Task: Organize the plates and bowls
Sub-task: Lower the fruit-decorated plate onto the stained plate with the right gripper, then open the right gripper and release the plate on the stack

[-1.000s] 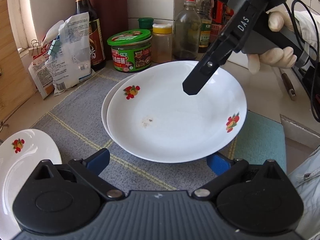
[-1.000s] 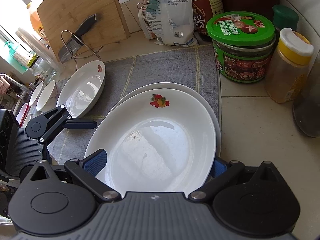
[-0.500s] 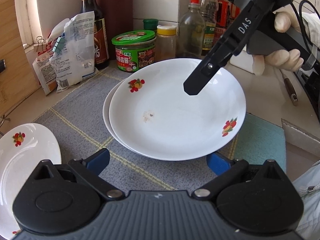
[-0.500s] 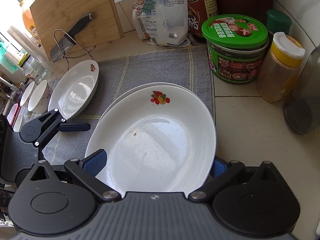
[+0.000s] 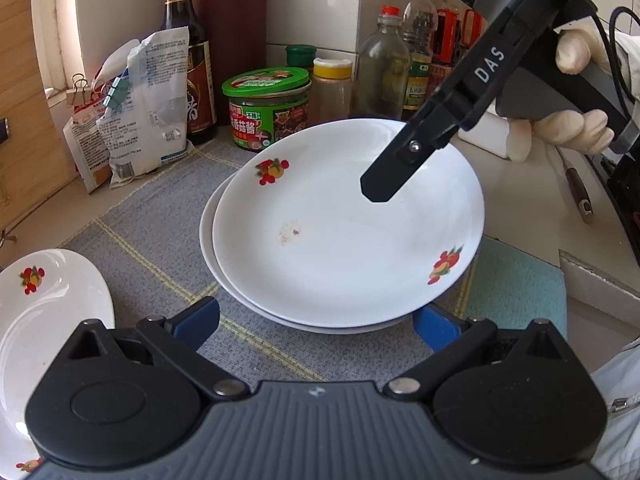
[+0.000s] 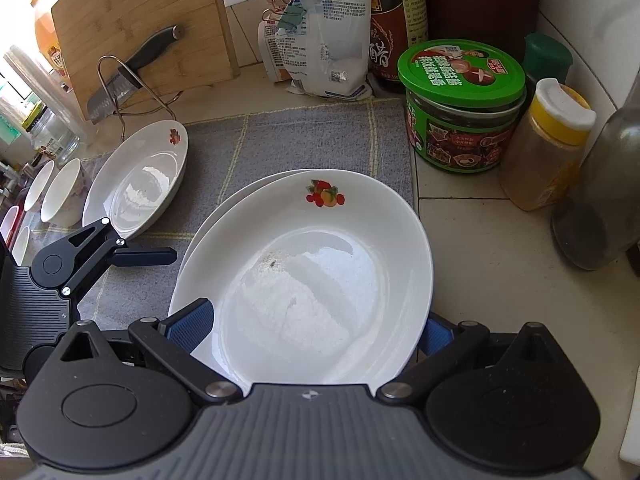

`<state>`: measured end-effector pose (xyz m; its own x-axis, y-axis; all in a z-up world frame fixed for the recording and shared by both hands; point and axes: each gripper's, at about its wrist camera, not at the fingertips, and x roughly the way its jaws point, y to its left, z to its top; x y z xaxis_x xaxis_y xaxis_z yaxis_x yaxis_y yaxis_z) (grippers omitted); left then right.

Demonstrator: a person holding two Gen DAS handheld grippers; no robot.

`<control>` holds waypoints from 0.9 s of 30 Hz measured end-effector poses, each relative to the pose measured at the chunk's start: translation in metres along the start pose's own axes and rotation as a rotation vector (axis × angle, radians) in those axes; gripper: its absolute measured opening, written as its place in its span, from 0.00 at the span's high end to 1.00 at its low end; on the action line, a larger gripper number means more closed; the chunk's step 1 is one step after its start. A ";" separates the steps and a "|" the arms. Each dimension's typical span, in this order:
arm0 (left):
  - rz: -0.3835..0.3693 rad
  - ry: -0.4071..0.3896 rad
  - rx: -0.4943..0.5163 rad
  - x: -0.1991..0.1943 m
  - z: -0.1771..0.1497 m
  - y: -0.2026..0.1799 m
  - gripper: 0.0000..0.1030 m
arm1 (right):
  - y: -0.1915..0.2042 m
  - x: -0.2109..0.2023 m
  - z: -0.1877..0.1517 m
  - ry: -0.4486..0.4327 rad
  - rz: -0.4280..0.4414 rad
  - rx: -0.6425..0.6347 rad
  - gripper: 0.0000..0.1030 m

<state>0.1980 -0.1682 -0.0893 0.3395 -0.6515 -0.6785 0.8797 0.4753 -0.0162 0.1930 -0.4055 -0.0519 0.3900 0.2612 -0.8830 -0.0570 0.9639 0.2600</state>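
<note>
Two white fruit-print plates lie stacked on the grey mat; the top plate [image 5: 344, 232] also shows in the right wrist view [image 6: 312, 280], and the rim of the lower plate [image 5: 208, 248] peeks out at the left. My left gripper [image 5: 316, 320] is open and empty, its blue pads on either side of the stack's near edge. My right gripper [image 6: 316, 328] is open, its fingers [image 5: 400, 164] hovering over the top plate's far side. A third plate [image 5: 44, 320] lies apart at the left [image 6: 140, 180].
Against the wall behind the stack stand a green-lidded jar [image 5: 266, 108], a spice shaker [image 5: 332, 88], bottles [image 5: 384, 72] and a clipped bag [image 5: 148, 100]. A cutting board with knife rack [image 6: 132, 56] and small bowls [image 6: 60, 192] are at the left. A teal cloth [image 5: 516, 288] lies at the right.
The left gripper has drawn slightly nearer the stack. The right gripper has shifted a little over the top plate. The plates have not moved.
</note>
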 end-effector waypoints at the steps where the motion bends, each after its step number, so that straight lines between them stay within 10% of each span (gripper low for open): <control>1: 0.000 -0.001 -0.002 0.000 0.000 0.000 0.01 | 0.002 0.000 0.000 0.002 -0.008 -0.007 0.00; 27: 0.005 -0.014 -0.002 -0.001 -0.001 -0.002 0.01 | 0.013 0.000 -0.002 0.050 -0.113 -0.040 0.00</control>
<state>0.1961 -0.1679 -0.0896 0.3490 -0.6573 -0.6680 0.8771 0.4801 -0.0142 0.1905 -0.3927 -0.0492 0.3497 0.1522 -0.9244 -0.0523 0.9884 0.1429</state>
